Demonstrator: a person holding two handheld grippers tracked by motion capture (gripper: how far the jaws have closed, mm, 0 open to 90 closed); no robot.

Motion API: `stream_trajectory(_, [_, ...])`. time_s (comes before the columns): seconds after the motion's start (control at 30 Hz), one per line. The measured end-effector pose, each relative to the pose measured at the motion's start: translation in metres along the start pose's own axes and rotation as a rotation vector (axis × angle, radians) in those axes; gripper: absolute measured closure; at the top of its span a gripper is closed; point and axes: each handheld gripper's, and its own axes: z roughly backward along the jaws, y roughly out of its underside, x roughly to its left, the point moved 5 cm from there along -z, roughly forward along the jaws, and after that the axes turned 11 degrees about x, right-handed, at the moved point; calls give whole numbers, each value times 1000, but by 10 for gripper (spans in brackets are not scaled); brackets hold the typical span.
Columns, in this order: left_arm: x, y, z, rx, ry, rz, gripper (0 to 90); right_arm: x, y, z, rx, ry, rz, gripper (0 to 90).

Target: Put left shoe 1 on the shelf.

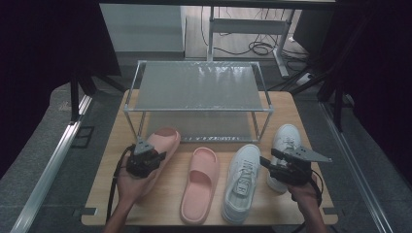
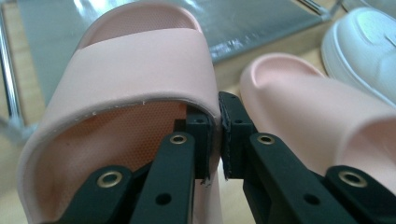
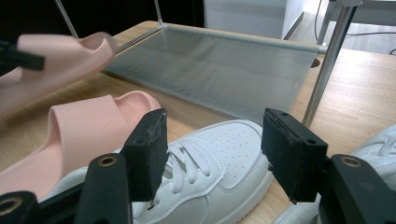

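The left gripper (image 2: 214, 135) pinches the strap edge of 1 pink slide sandal (image 2: 135, 70), holding it tilted with its toe toward the 2-tier metal shoe rack (image 1: 197, 87). The second pink slide sandal (image 1: 199, 184) lies flat on the wooden table (image 1: 301, 121). The right gripper (image 3: 212, 149), jaws spread, hovers over 1 white sneaker (image 3: 219, 163); another white sneaker (image 1: 285, 136) lies just beside.

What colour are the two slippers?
Pale pink slippers; clearest in the high view.
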Motion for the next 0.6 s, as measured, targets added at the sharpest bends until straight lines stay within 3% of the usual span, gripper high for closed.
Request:
stream_trajectory(0.23, [6,-31,-19,-13,-17,-2,841,-2,1,0,1,0,-4,412])
stream_trajectory(0.47, [6,-58,-52,-26,-65,-24,839,-1,1,-3,7,-4,-2,412])
stream_trajectory(0.6, [5,-64,-63,-25,-70,-28,839,-1,1,-3,7,-5,-2,412])
